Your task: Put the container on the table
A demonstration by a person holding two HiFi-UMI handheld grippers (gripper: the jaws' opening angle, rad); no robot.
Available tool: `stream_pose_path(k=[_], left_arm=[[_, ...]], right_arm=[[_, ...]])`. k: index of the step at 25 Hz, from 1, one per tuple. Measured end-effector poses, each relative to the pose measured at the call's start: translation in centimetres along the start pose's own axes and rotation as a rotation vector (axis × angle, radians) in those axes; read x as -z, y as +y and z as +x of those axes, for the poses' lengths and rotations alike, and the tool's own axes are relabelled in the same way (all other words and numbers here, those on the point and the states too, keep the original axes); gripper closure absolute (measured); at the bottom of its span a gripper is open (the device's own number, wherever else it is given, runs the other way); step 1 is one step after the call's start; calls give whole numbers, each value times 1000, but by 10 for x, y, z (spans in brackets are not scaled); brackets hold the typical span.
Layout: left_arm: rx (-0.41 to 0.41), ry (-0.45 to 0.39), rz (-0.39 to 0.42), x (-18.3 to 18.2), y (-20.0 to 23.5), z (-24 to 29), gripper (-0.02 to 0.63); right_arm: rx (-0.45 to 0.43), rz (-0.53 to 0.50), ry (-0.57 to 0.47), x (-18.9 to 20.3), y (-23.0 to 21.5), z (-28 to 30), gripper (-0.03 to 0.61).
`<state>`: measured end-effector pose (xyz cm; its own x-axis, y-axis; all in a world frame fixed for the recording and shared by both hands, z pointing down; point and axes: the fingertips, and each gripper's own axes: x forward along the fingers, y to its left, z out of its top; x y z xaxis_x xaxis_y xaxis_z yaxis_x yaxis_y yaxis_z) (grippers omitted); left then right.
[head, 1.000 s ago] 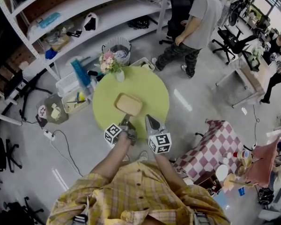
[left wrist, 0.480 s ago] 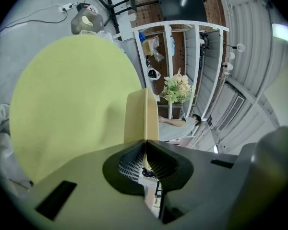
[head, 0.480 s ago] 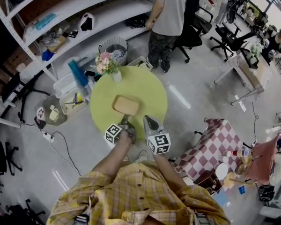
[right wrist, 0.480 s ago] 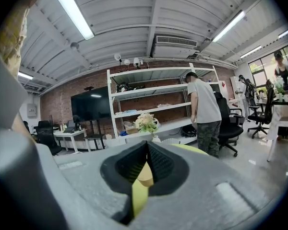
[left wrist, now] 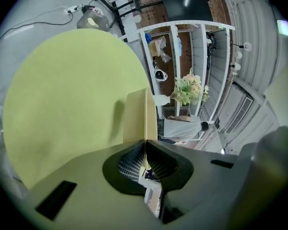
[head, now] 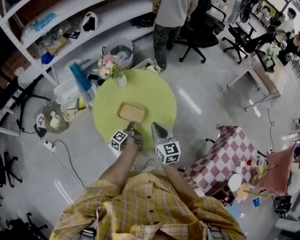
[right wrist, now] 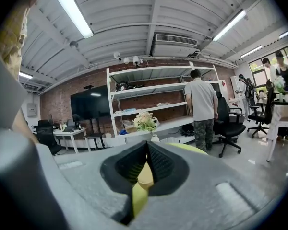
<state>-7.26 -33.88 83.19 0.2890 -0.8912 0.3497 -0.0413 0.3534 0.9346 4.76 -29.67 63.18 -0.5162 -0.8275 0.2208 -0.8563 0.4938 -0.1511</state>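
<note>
Round green table (head: 155, 94), flower vase (head: 121, 79) standing at its far edge

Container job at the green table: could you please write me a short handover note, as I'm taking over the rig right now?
The left gripper is shut on the near rim of the tan container.
The right gripper is shut and empty, beside it at the near edge of the table.
Place: the container is over the middle of the round green table; I cannot tell whether its base touches.
Done: it is at the table.
Left to do: probably settle it flat, open the left jaws and withdraw.
</note>
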Motion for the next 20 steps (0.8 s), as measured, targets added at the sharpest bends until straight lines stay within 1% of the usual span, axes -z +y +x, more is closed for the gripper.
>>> stream_pose_path(k=[5,11,16,20], left_arm=[[-15,10,6,-3,11,11,594],[-46,22,44,-3,23,16,594],[-57,41,40,5,35,21,592],[-63,48,31,3,38,25,592]], right_arm=[[-6,0,4,-1,1,4,580],[-16,-15,11,-3,1,9,580],[-18,-17,15,0,-2,8,580],[-14,-16,18,0,-3,9,580]])
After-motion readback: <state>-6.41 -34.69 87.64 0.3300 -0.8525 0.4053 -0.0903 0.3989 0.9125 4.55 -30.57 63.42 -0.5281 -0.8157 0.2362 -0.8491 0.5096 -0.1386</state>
